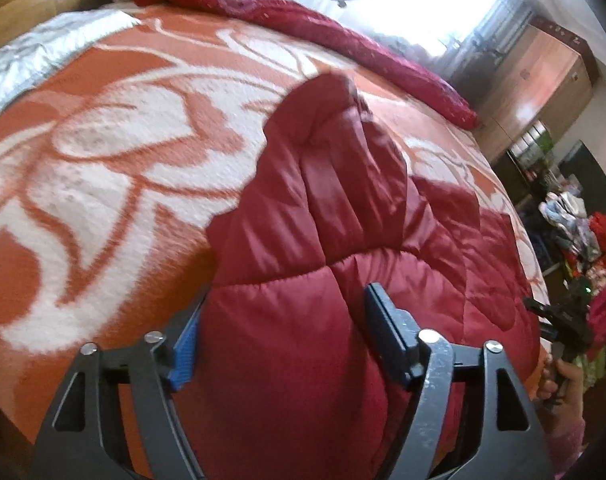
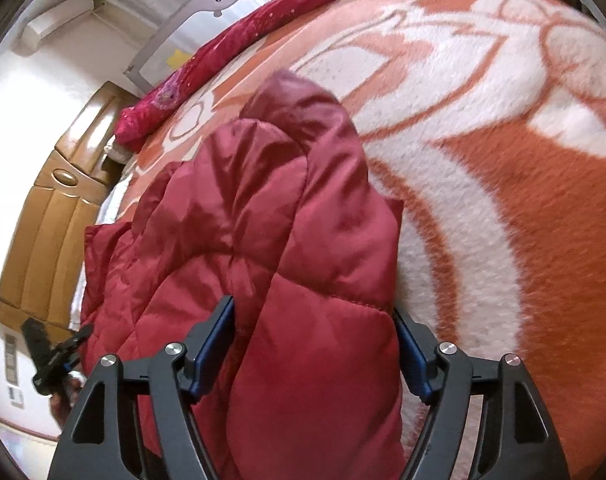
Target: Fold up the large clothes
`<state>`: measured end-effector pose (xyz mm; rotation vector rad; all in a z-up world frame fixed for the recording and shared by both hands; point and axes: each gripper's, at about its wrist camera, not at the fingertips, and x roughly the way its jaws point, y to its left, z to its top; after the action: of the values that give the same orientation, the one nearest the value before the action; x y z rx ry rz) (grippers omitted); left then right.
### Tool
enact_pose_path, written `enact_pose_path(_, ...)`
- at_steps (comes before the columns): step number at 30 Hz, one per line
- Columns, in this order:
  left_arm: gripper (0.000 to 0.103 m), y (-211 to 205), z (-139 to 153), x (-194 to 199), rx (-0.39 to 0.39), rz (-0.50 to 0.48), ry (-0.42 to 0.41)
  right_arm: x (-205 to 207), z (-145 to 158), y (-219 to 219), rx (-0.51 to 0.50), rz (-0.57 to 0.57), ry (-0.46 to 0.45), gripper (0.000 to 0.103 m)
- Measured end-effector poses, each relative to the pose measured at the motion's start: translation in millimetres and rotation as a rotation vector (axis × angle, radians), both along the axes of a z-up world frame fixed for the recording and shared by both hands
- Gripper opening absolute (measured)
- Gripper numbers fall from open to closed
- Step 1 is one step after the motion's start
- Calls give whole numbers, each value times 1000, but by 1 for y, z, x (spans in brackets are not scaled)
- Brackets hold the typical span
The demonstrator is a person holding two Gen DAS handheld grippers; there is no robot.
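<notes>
An orange and white patterned blanket [image 1: 103, 168] covers the bed and fills most of both views; everything else sits in relation to it. On its near part lies the dark red quilted jacket [image 1: 343, 240], puffed and partly folded, one padded end reaching up toward the blanket's middle. Along the blanket's far edge runs a crimson patterned bedcover [image 1: 303, 20], seen in both views. Only the left wrist view shows the silver quilt [image 1: 35, 56] at the blanket's far left corner, a wooden wardrobe [image 1: 543, 88] beyond its right side and a heap of colourful clothes [image 1: 591, 248] on the floor there. Only the right wrist view shows the tan leather headboard [image 2: 51, 216] off the blanket's left side. The left gripper [image 1: 281, 336] stands spread with the jacket's fold bulging between its blue-padded fingers [image 1: 185, 344]; whether the pads press it cannot be told. The right gripper [image 2: 315, 344] likewise straddles a thick jacket fold, jaws wide, its grip unclear. Each view catches the other gripper at its edge, held in a hand [image 1: 563, 384].
</notes>
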<state>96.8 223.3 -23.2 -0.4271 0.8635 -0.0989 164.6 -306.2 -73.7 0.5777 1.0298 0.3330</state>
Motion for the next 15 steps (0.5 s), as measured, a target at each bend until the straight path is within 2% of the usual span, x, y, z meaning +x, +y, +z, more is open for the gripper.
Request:
enact_pose_path(3, 76, 8, 8, -6, 50, 55, -26, -3, 9, -5, -29, -28, -25, 75)
enact_pose_path(7, 76, 12, 23, -14, 32, 52, -76, -9, 23, -12, -39, -68, -64, 75)
enact_pose_path(15, 76, -31, 43, -18, 48, -81, -127, -19, 52, 13, -81, -30, -156, 75)
